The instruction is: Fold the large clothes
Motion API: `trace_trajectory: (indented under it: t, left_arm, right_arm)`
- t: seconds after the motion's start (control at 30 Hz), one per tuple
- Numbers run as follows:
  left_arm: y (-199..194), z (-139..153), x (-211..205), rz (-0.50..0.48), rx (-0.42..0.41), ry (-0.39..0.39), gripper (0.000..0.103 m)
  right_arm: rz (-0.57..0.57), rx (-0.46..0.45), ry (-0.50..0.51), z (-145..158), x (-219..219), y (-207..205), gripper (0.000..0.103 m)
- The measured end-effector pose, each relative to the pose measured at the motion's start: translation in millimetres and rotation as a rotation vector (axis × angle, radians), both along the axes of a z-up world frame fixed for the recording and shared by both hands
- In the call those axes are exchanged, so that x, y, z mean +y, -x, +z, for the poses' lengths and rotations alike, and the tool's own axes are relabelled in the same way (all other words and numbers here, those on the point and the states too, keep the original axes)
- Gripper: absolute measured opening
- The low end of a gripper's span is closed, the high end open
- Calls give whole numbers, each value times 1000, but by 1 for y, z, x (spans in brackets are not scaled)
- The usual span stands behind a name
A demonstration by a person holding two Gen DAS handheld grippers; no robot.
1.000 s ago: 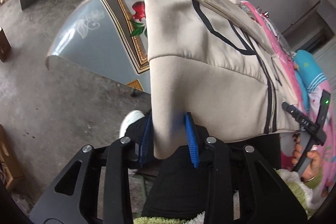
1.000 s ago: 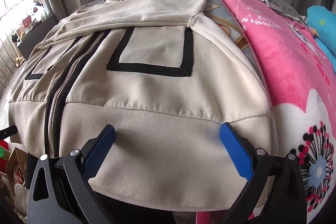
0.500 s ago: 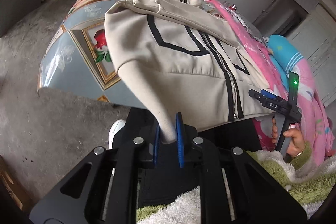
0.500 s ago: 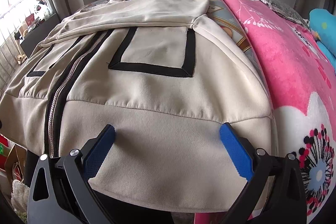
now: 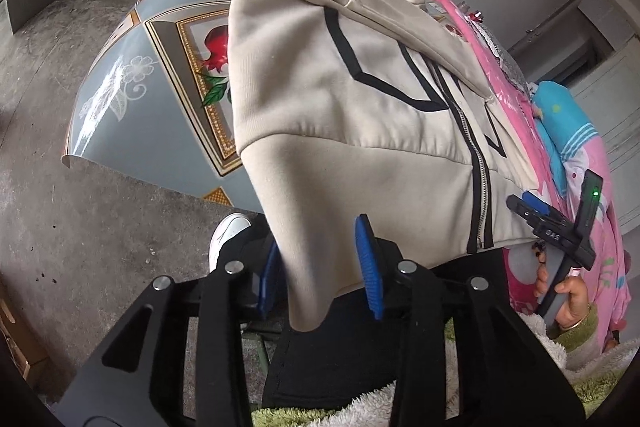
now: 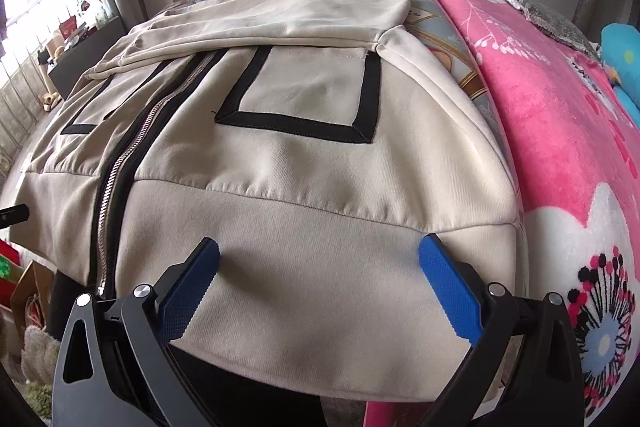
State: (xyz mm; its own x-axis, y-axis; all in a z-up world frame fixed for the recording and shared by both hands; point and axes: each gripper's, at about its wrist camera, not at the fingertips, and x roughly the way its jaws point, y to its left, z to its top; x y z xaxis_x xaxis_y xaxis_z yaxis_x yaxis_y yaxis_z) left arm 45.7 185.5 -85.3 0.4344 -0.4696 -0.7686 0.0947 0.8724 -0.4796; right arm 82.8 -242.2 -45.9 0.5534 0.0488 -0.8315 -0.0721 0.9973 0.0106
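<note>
Between the just-reopened left gripper [image 5: 322, 267] jaws, the jacket [image 5: 360, 131] hem corner, unpinched; right gripper [image 6: 318, 291] wide

Both wrist views look steeply down, close over the hem of one jacket [image 5: 360, 131] – from opposite corners.

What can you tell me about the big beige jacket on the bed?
The beige jacket looks like soft sweatshirt cloth. It lies front up, zipped shut with a silver zipper edged in black, and has black-outlined pockets. Its sleeves are folded across the chest. The hem hangs over the bed's edge. It rests on a blue flowered sheet beside a pink blanket. The left claw has just been opening around one hem corner; the right claw is wide open at the other.
</note>
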Motion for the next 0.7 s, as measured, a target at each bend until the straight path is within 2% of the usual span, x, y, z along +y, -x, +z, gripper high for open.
trace_trajectory:
  t: [0.13, 0.3, 0.57, 0.7]
  left_arm:
    - [-2, -3, 0, 1, 12, 12, 28]
    - [1, 0, 2, -19, 1, -21, 14]
    - [8, 7, -2, -58, -27, -70, 11]
    - [10, 9, -4, -62, -37, -79, 10]
  right_arm:
    - [-1, 20, -52, 12, -12, 15, 97]
    - [-40, 31, -50, 19, -34, 48, 97]
    - [-160, 11, -86, 32, -80, 72, 97]
    - [-150, -3, -146, 33, -86, 62, 84]
